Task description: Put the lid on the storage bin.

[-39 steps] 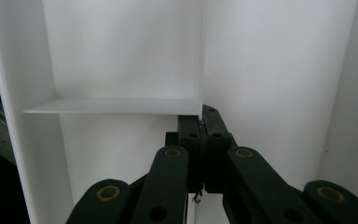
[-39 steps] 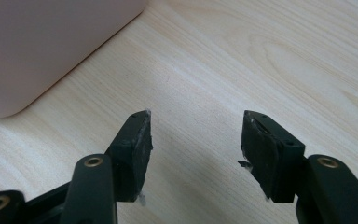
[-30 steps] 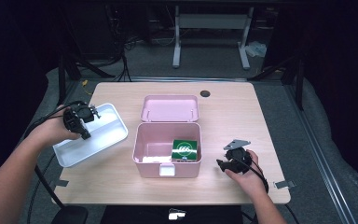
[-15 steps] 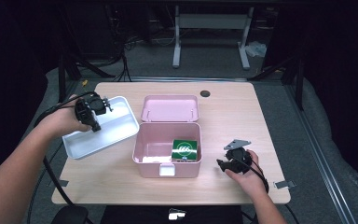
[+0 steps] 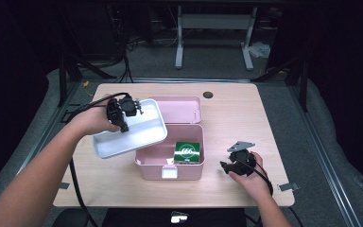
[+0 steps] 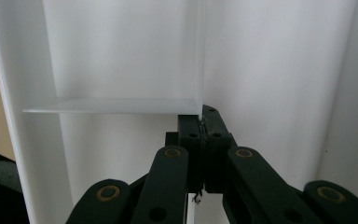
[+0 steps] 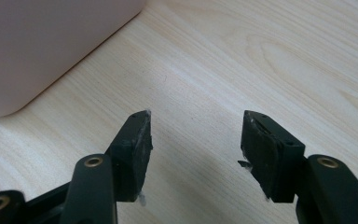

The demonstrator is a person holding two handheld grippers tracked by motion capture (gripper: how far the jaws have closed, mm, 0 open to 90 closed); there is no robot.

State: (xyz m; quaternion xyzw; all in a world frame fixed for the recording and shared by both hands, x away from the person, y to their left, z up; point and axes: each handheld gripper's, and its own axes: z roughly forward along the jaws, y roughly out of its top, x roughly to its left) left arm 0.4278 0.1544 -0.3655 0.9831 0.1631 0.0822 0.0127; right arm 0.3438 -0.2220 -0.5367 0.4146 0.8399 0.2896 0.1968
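My left gripper (image 5: 124,109) has its fingers clamped tight on an inner divider wall of the white tray (image 5: 137,137), which I'm holding up off the table (image 5: 227,113), tilted, its right end hanging over the open pink box (image 5: 170,158). In the left gripper view the tray (image 6: 279,70) wall runs straight down into the closed fingers (image 6: 214,140). Inside the box lies a green packet (image 5: 187,151) (white lettering, too small to read), and the box lid (image 5: 182,108) lies open behind. My right gripper (image 5: 231,166) rests low on the table right of the box, fingers (image 7: 135,140) spread wide and holding nothing, bare wood between them.
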